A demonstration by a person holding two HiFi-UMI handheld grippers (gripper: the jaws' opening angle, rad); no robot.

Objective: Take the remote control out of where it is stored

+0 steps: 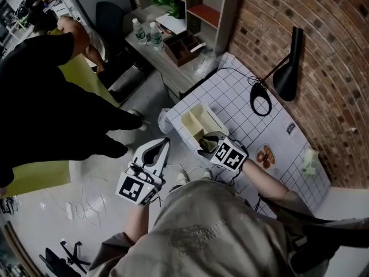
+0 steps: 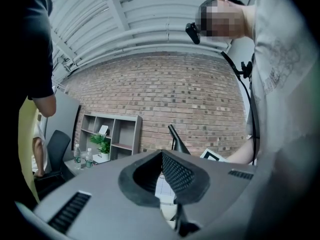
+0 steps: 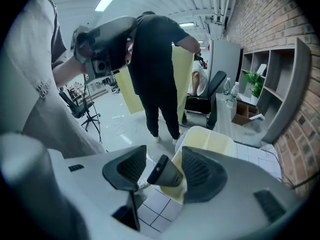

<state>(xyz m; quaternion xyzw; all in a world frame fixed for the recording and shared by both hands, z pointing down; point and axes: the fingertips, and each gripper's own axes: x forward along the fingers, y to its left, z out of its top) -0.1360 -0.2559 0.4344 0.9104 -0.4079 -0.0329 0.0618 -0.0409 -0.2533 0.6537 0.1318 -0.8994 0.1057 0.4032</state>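
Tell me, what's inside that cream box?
A dark remote control pokes up at the near end of the box, between the right gripper's open jaws. The farther compartments look empty. The remote's lower part is hidden by the box wall.

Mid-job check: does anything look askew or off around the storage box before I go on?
The remote control leans at a slant out of the cream storage box, its dark end up between the pads of the open right tool, not clamped. The box sits close to the edge of the table. Nothing else stands out.
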